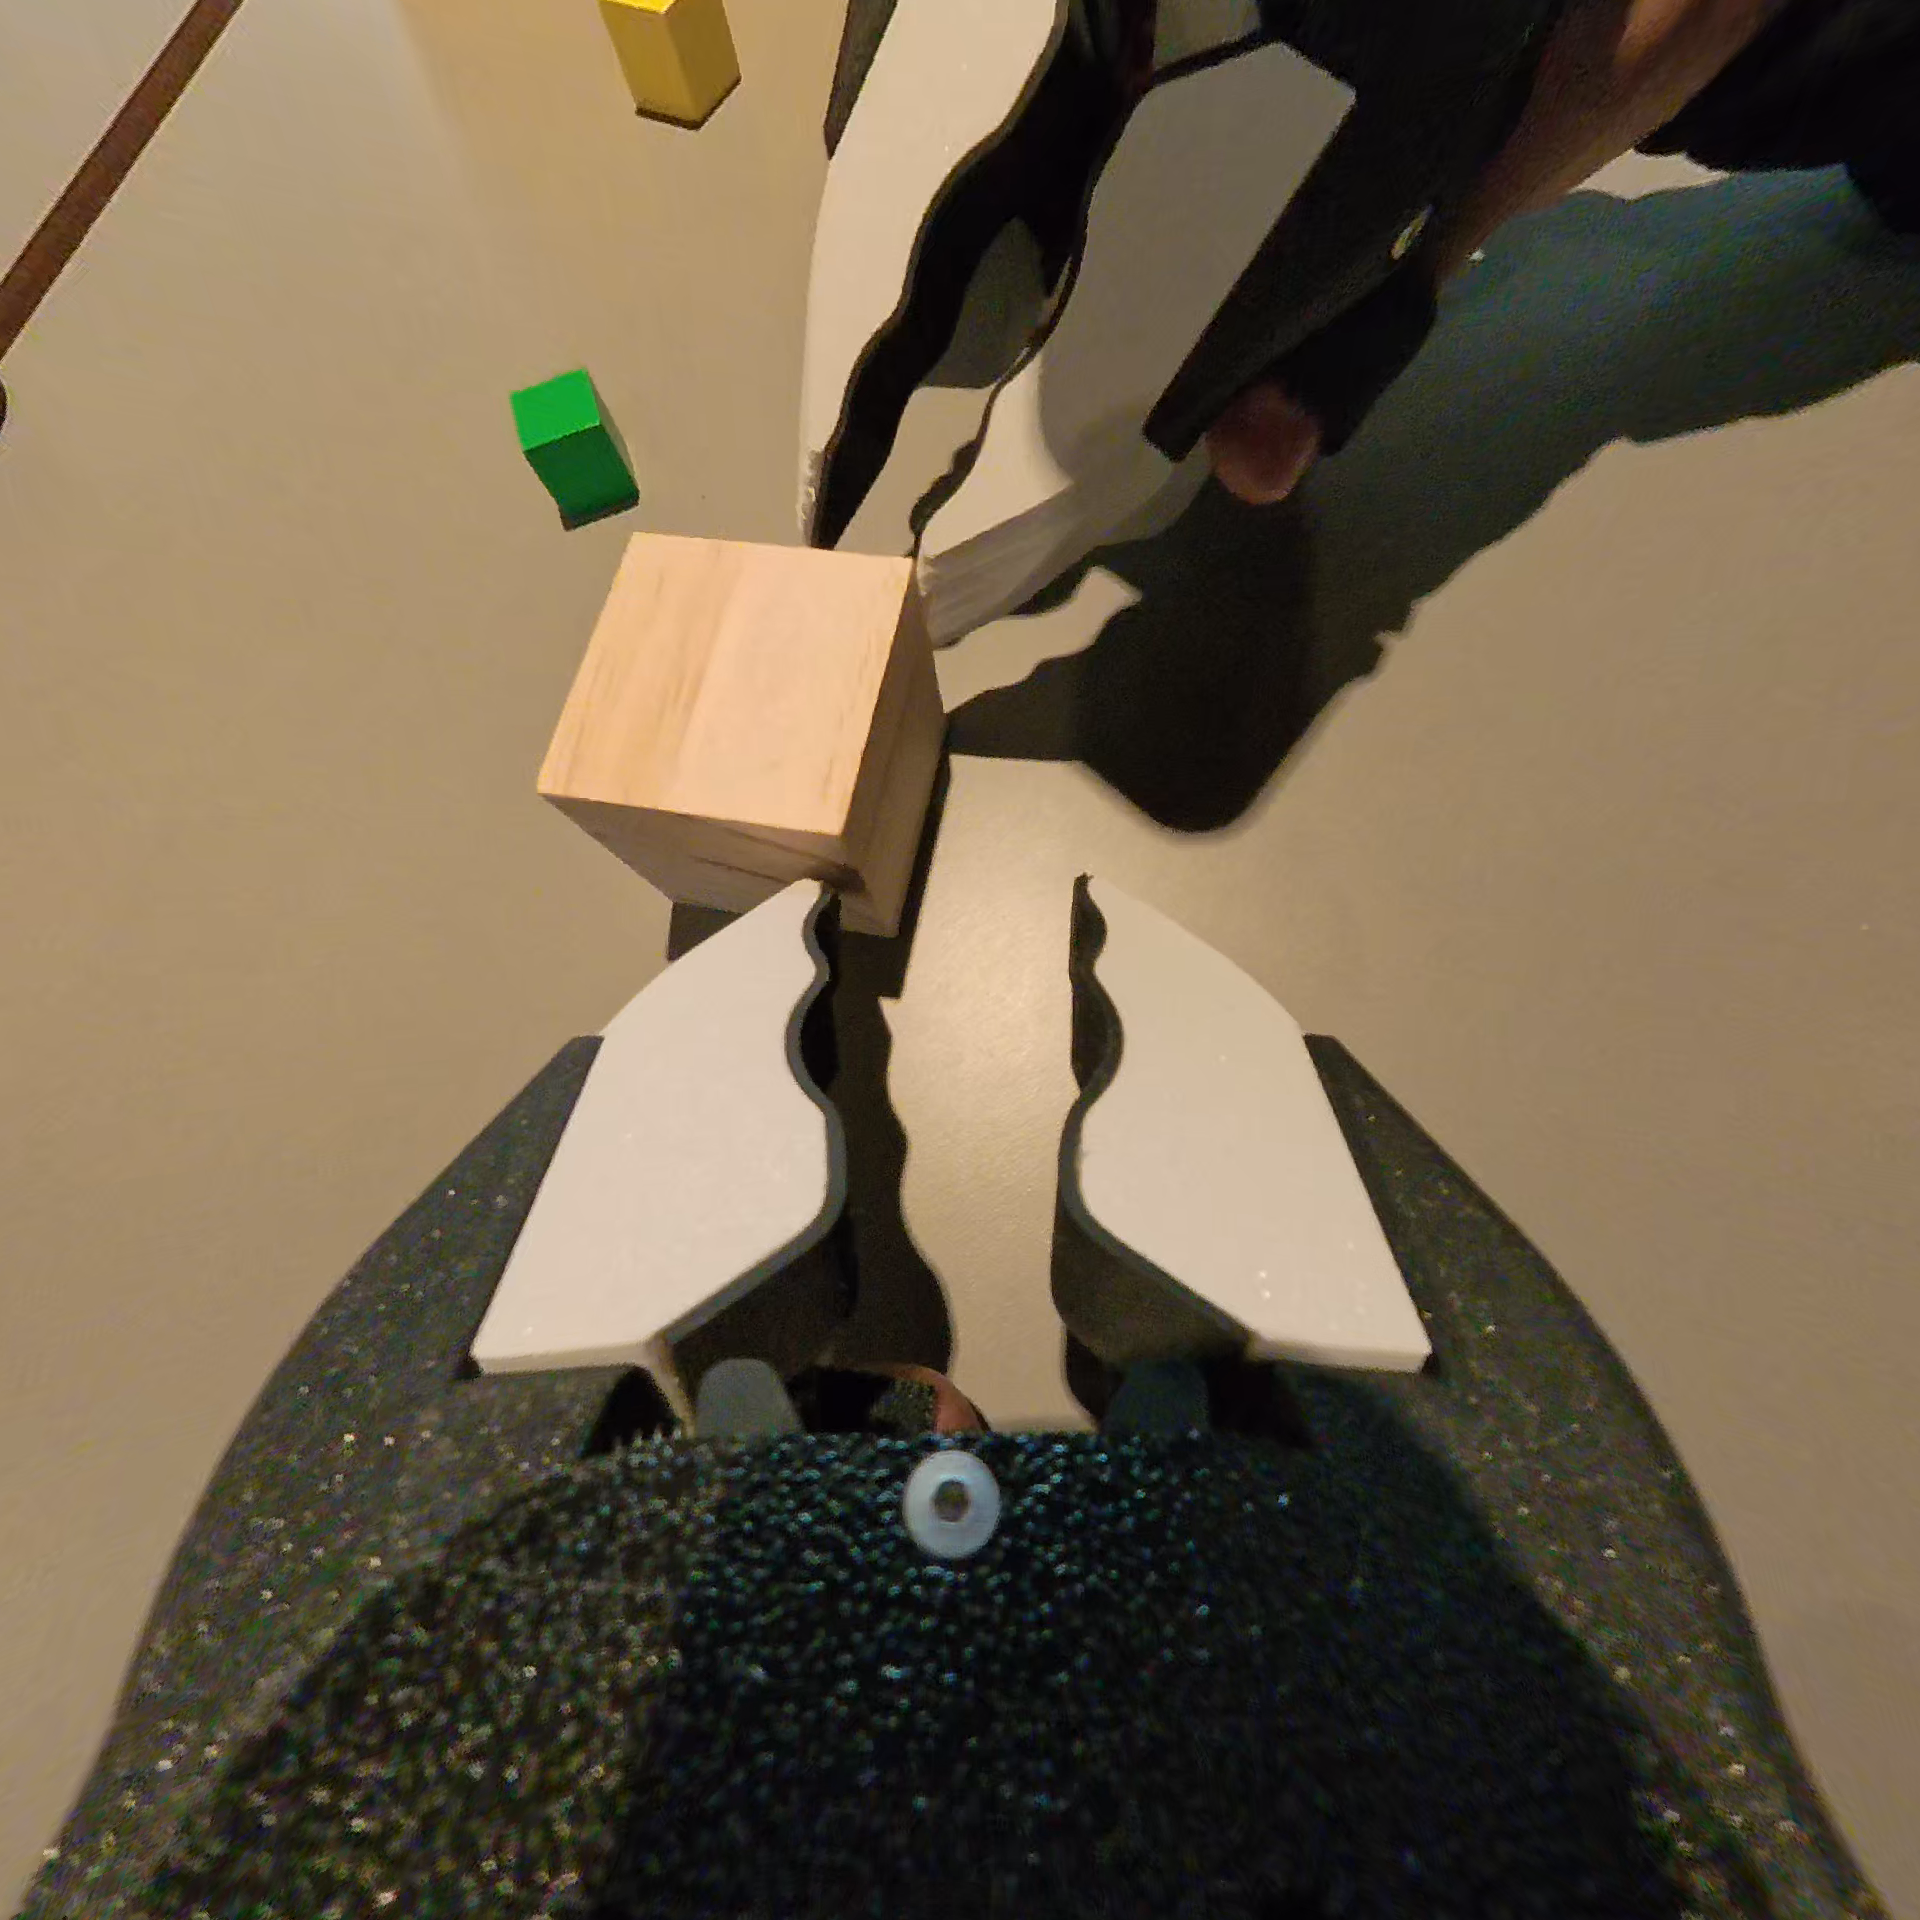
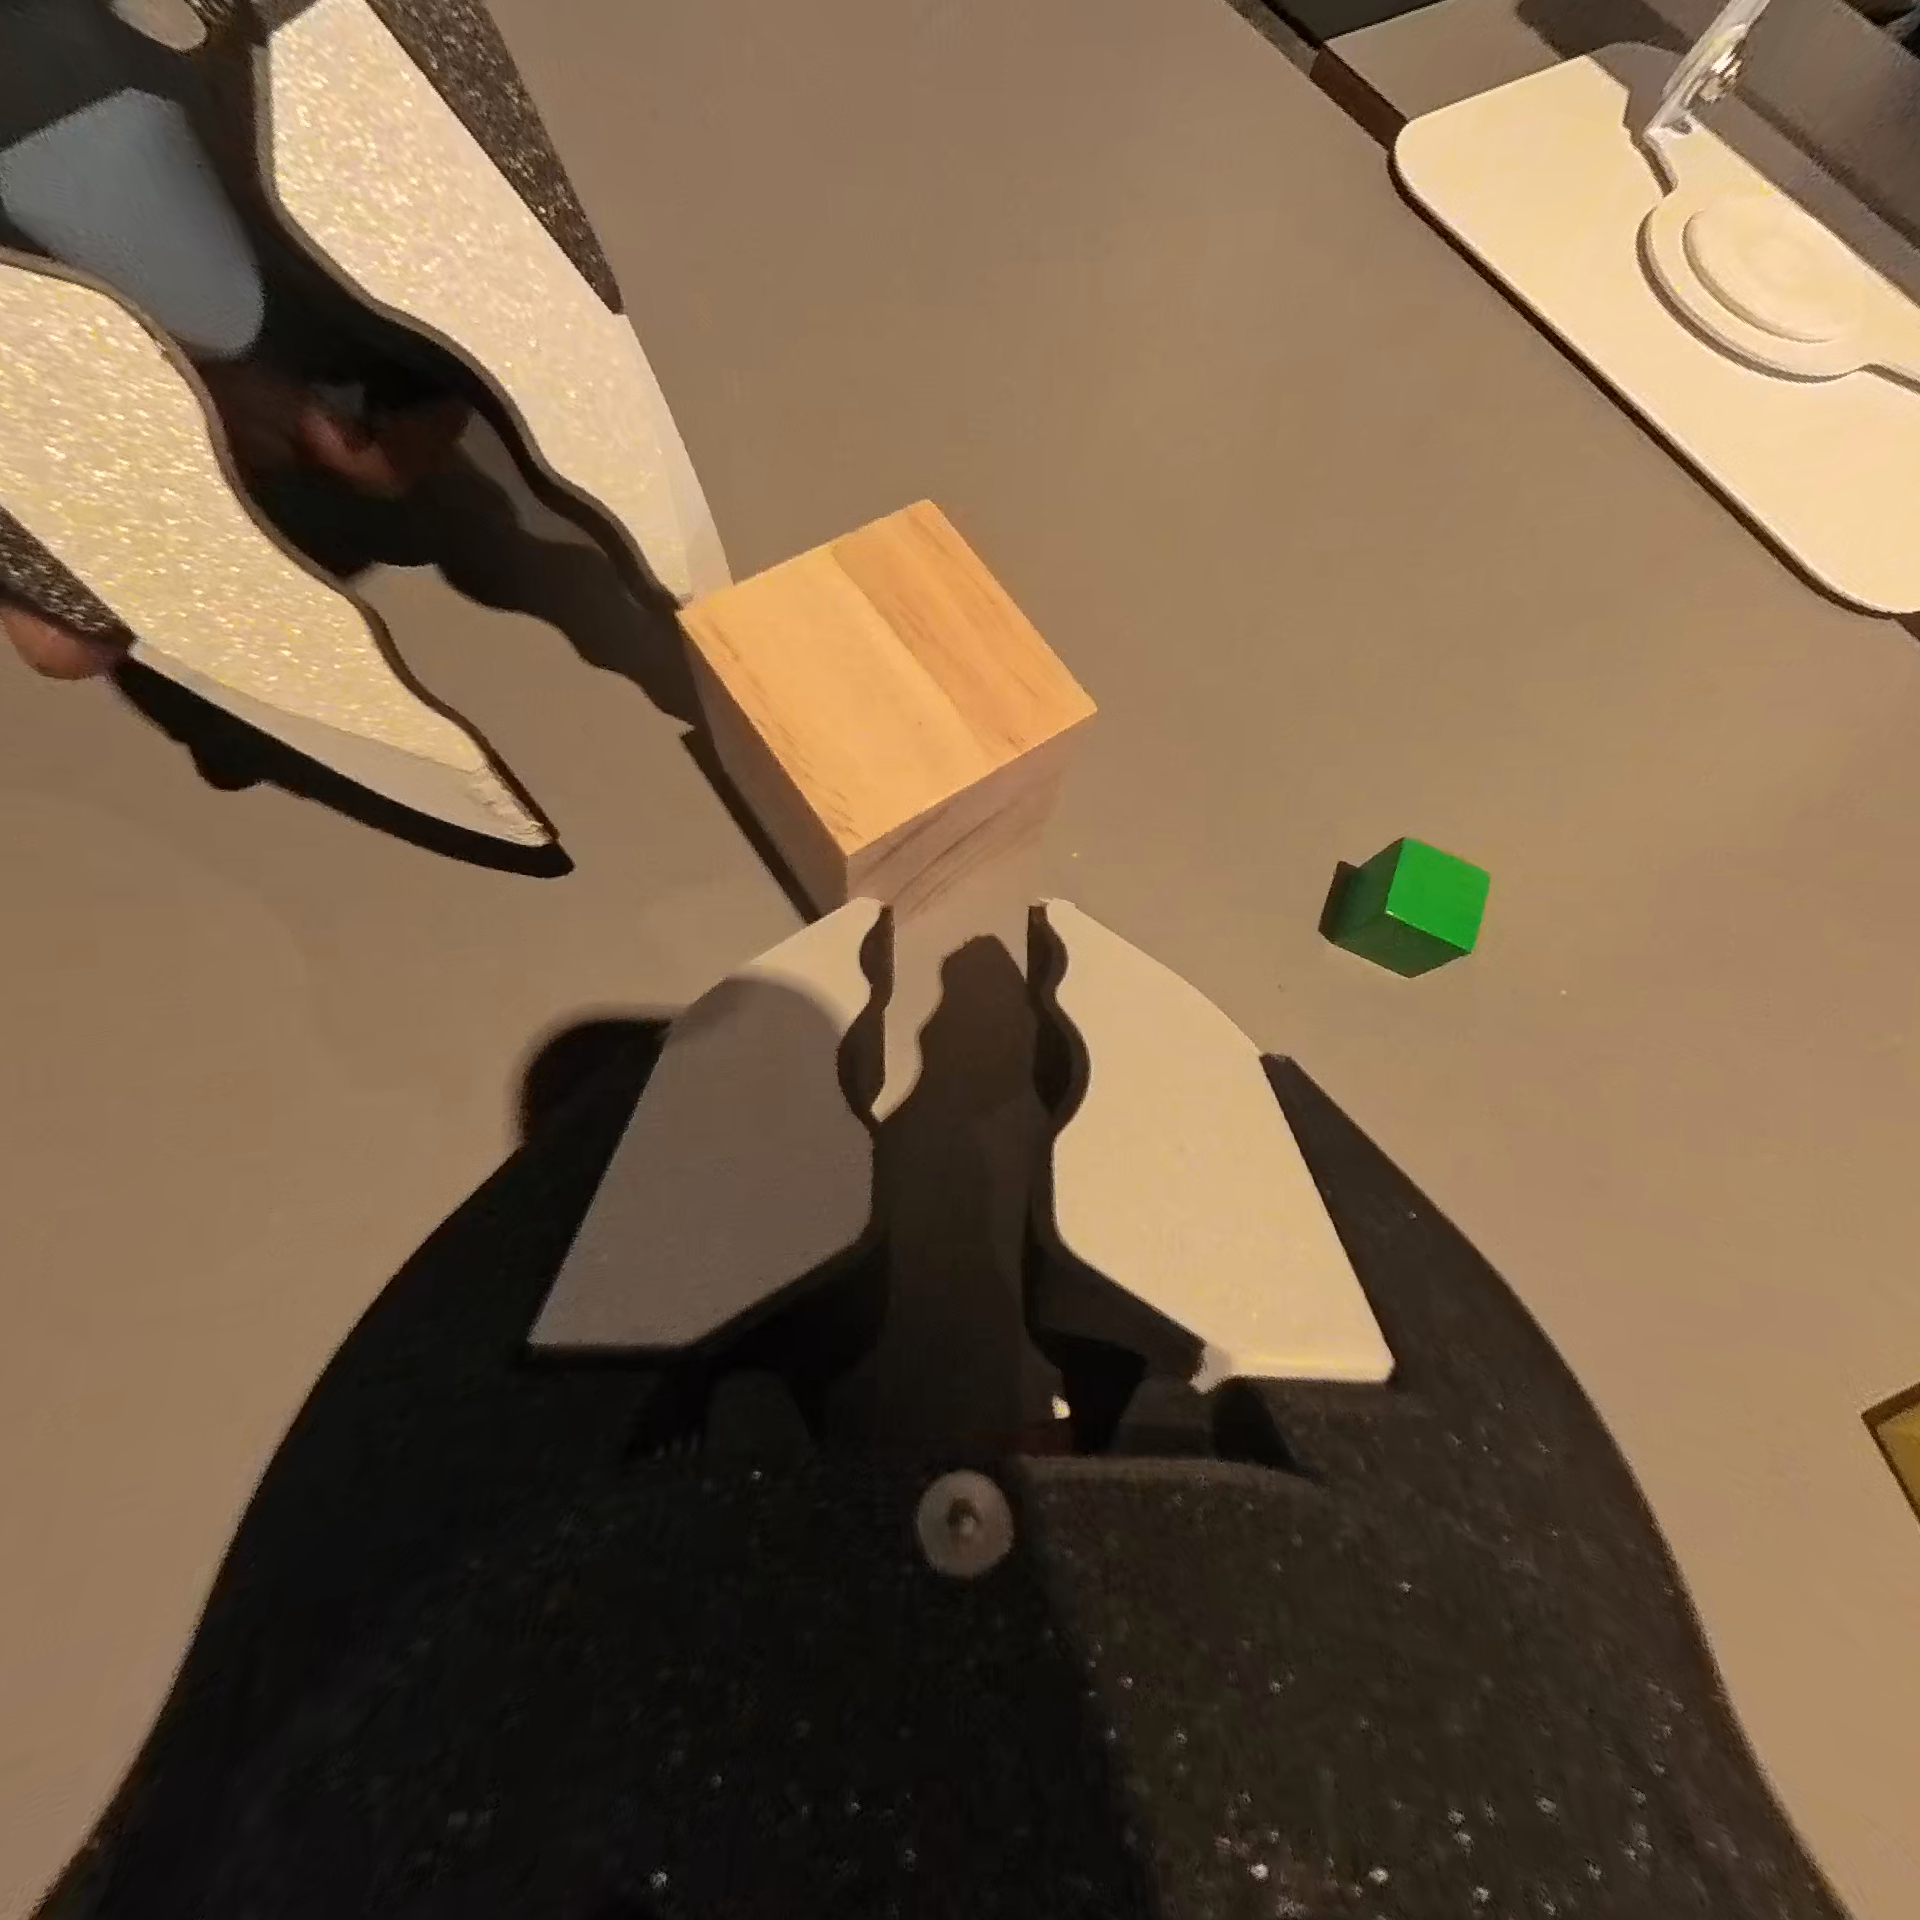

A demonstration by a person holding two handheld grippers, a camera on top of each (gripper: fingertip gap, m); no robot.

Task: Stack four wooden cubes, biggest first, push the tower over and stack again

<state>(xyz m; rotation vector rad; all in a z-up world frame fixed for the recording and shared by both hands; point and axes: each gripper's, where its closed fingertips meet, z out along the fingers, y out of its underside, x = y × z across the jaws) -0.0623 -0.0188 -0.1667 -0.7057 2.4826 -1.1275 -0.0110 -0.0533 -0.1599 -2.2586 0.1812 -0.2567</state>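
Note:
A large natural wooden cube [image 1: 738, 707] stands on the beige table, also in the right wrist view [image 2: 883, 707]. My left gripper [image 1: 951, 894] is open and empty just in front of the cube; its left fingertip [image 1: 800, 914] sits against the cube's near corner. It shows at the upper left of the right wrist view [image 2: 623, 707]. My right gripper [image 2: 961, 914] is slightly open and empty, its tips close to the cube's opposite side; it also shows from the left wrist view [image 1: 873, 540]. A small green cube [image 1: 571, 442] [image 2: 1403, 904] lies beside the wooden cube.
A yellow block [image 1: 675, 52] stands farther off; a yellow edge [image 2: 1896, 1455] shows at the right border. A white flat board [image 2: 1662, 312] with a round recess lies at the far right. A dark strip [image 1: 114, 166] marks the table edge. A hand [image 1: 1262, 442] holds the right gripper.

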